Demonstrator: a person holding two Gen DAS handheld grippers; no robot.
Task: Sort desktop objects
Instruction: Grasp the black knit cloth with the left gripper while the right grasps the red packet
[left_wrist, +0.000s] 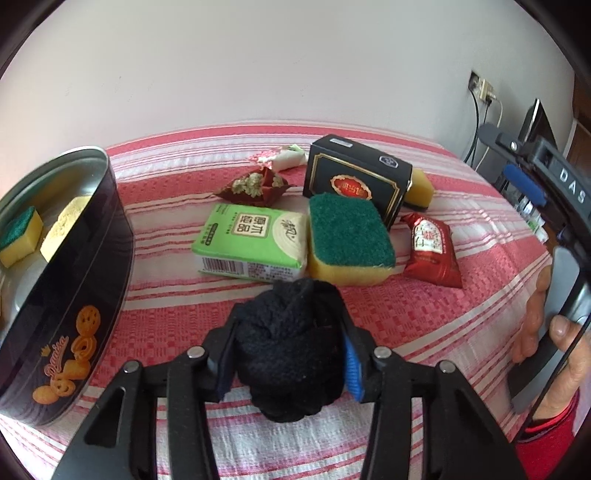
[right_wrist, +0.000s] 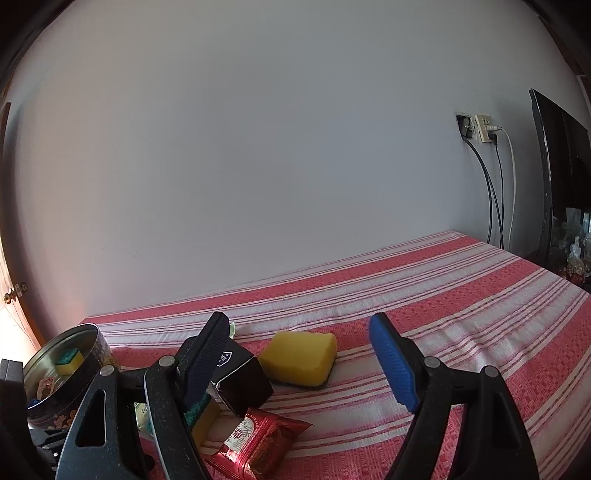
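Left wrist view: left tongs (left_wrist: 286, 356) were clamped on a black knit bundle (left_wrist: 291, 343), pads pressed to both its sides, just above the red-striped tabletop (left_wrist: 424, 325). Cookie tin (left_wrist: 70, 295) stood at left w/ a small sponge (left_wrist: 20, 236) inside. Beyond the bundle lay a green tissue pack (left_wrist: 253, 242), green-topped sponge (left_wrist: 351, 240), black box (left_wrist: 356, 177) & red packet (left_wrist: 432, 249). Right wrist view: right tongs (right_wrist: 301, 363) stood apart, nothing btwn them; yellow sponge (right_wrist: 299, 356) lay beyond.
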